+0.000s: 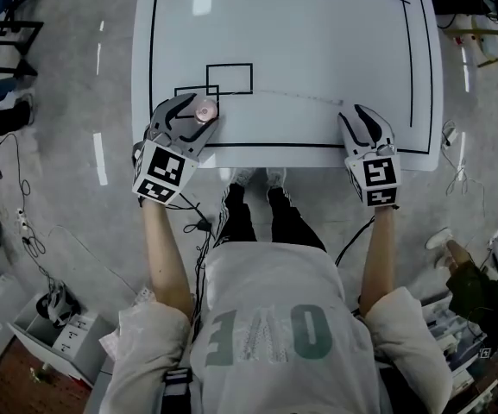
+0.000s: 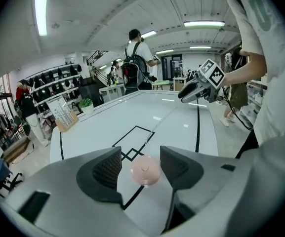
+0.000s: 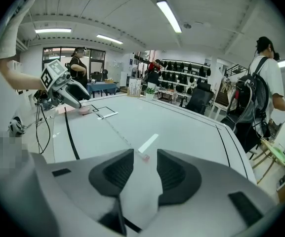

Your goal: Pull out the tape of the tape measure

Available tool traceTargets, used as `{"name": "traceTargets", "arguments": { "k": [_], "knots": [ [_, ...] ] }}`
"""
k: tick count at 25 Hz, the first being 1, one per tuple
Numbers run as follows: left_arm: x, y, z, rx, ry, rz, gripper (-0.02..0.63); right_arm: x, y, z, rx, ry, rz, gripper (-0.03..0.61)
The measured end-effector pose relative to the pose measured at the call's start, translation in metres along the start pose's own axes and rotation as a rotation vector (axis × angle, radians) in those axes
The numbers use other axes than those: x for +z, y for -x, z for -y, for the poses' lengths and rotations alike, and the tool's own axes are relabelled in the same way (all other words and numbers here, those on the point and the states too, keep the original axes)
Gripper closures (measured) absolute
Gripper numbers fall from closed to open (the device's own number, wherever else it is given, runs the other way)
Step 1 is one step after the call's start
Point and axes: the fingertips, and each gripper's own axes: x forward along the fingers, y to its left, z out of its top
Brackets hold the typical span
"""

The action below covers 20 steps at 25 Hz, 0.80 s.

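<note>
The left gripper view alone shows the left gripper standing wide around the pink tape measure. The case lies against one jaw, and bare worktop shows beside the other. In the right gripper view the right gripper is narrowly parted on nothing, with the tape's pink end lying free between its jaws, while the head view shows the tape running thinly from case to gripper. Black rectangles lie by the case, and a person with a backpack stands beyond the worktop.

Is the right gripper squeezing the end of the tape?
No, the right gripper has its jaws apart, and the tape end lies on the table between them.
</note>
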Motion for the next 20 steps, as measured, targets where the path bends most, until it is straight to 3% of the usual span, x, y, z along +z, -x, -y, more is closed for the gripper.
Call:
{"name": "traceTargets", "arguments": {
  "k": [8,11,14,20],
  "knots": [
    [0.045,0.027,-0.021,0.107,-0.069,0.081,0.382,0.041,0.022,0.02,-0.082,0.004,0.095,0.44],
    [0.079,0.049,-0.038,0.185,-0.101,0.157,0.432,0.072,0.04,0.034,-0.149,-0.012,0.186,0.498],
    [0.12,0.085,-0.057,0.319,-0.151,0.247,0.557,0.112,0.068,0.046,-0.222,-0.02,0.304,0.534],
    [0.189,0.162,-0.06,0.483,-0.181,0.428,0.583,0.174,0.131,0.045,-0.329,-0.013,0.483,0.545]
  ]
}}
